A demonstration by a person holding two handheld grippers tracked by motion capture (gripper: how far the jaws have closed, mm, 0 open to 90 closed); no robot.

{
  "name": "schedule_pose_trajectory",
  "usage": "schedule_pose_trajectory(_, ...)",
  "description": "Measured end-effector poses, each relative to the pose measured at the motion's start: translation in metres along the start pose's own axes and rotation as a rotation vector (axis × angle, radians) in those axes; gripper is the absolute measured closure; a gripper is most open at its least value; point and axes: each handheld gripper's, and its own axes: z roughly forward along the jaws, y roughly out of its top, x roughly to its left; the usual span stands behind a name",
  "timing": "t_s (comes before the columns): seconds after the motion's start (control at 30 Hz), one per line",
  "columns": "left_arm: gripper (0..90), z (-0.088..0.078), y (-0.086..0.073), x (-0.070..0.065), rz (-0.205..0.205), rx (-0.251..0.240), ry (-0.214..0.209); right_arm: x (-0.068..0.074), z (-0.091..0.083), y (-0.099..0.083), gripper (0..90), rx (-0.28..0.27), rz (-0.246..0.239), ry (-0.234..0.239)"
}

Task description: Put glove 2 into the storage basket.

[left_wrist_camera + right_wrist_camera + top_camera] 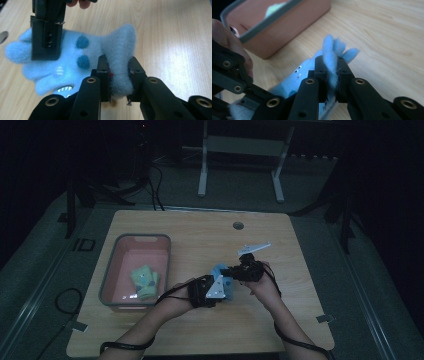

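Observation:
A fuzzy light-blue glove [223,279] with dark dots and a toothy monster face is held just above the wooden table [200,235] between both grippers. In the left gripper view, my left gripper [119,63] is shut on an upright fold of the glove [95,55]; the right gripper [46,47] clamps its far finger end. In the right gripper view, my right gripper [331,63] is shut on the glove's fingers [332,47], which stick up between the pads. From above, the left gripper [225,289] and right gripper [229,271] meet at the glove.
A pink bin [142,236] with a grey rim stands on the left of the table and holds a green glove [145,280]. Its wall [294,22] is close behind the blue glove. A round cable hole [238,225] sits near the far edge.

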Motion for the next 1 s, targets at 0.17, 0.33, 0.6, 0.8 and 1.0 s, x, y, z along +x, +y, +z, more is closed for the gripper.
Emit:
schedule_pose_trajectory(0.17,76.9,-0.015,-0.001,0.006,-0.002,0.01,0.018,0.008,0.0,0.016,83.0,-0.015,-0.016,0.011)
schedule_pose_trajectory(0.33,76.9,-0.03,-0.004,0.011,-0.005,0.017,0.043,0.017,0.004,0.032,83.0,-0.02,-0.039,0.012)
schedule_pose_trajectory(0.6,76.8,-0.05,-0.011,0.016,-0.021,0.021,0.075,0.032,0.013,0.055,83.0,-0.023,-0.082,0.019)
schedule_pose_trajectory(0.8,76.9,-0.064,-0.018,0.019,-0.03,0.032,0.097,0.043,0.021,0.07,83.0,-0.025,-0.115,0.032)
schedule_pose_trajectory(1.0,76.8,-0.077,-0.028,0.02,-0.047,0.041,0.118,0.053,0.033,0.083,83.0,-0.015,-0.132,0.053)
